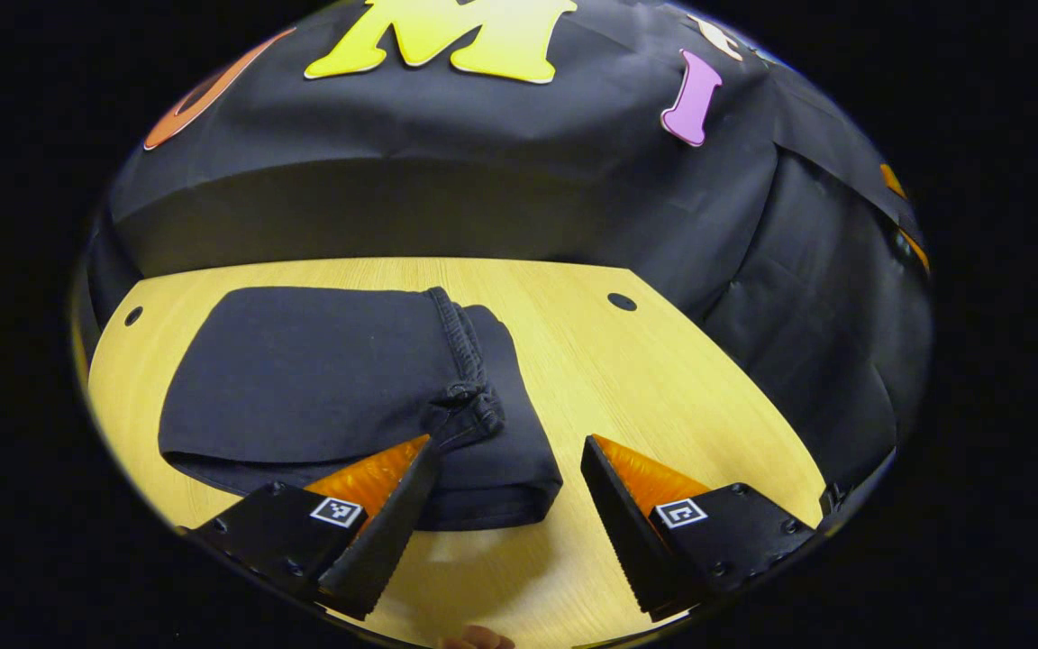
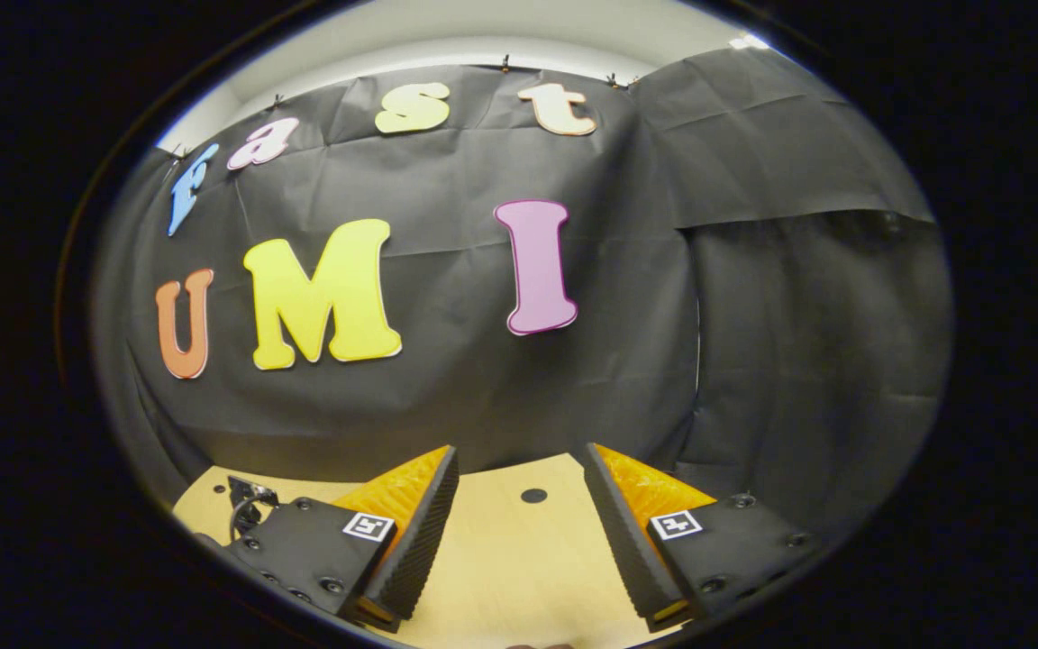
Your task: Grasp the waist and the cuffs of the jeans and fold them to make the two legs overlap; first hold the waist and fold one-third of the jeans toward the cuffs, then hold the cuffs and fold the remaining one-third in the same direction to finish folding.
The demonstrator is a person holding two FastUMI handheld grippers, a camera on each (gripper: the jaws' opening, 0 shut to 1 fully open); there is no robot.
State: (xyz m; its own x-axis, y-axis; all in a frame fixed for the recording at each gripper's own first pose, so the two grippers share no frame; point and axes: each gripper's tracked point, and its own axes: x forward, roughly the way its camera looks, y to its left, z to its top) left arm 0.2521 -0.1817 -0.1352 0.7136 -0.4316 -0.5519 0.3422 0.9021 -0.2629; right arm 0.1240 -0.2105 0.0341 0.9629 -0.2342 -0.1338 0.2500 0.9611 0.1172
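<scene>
Folded jeans (image 1: 339, 388) on wooden table (image 1: 663, 388) | left gripper (image 1: 510, 451) agape above bundle, right gripper (image 2: 519, 460) agape, empty | risk: finger snagging waistband (image 1: 465, 361), undoing fold

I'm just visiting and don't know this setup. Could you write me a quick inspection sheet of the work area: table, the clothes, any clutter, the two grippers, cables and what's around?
Surface: light wooden table, with small dark holes near its far edge.
Job's things: dark jeans lie folded into a compact stack on the table, waistband on top.
Clutter: nothing seen.
Grippers: left gripper open, hanging over the near edge of the jeans, holding nothing; right gripper open over bare table, aimed at the wall.
Cables: a dark cable by the left edge of the right gripper view.
Surroundings: black cloth wall behind and beside the table.
</scene>
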